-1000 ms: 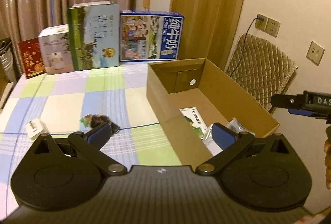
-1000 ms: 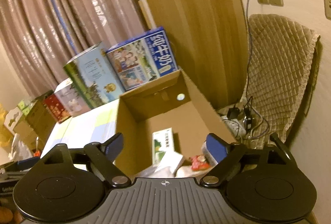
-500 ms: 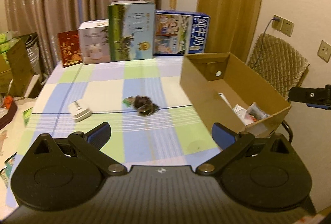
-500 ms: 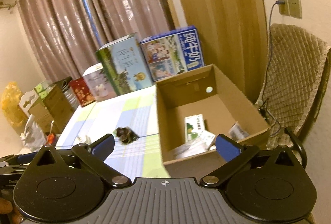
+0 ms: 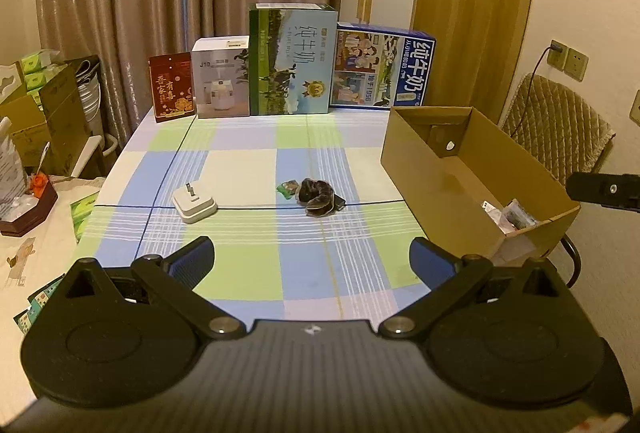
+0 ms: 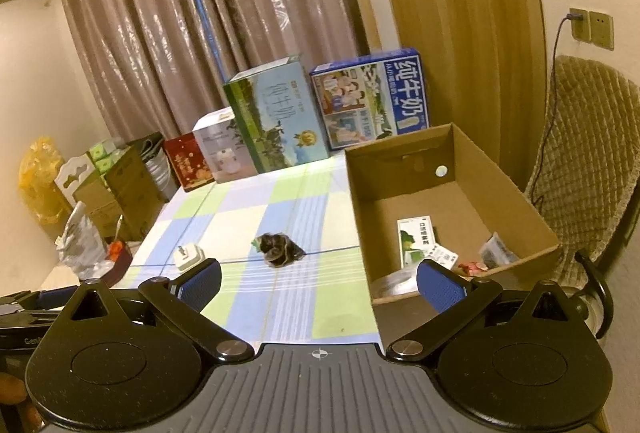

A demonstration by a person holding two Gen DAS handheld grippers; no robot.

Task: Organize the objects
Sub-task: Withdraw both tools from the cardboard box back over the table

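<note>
Both my grippers gape wide, empty. The dark crumpled scrunchie-like bundle (image 5: 319, 196) lies mid-table, dead ahead of my left gripper (image 5: 311, 260), its long axis crosswise; the white plug adapter (image 5: 195, 207) sits further left. The open brown cardboard box (image 5: 408, 161) stands right, nearer my right gripper (image 6: 319, 283). I've pulled back from the box since a second ago.

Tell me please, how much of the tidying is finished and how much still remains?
Partly done. Several small items, including a green-and-white packet, already lie in the cardboard box. Nothing is in hand: the left hand-held gripper and the right hand-held gripper are both open and empty. Left on the table: a white charger, a dark scrunchie and a small green packet.
</note>
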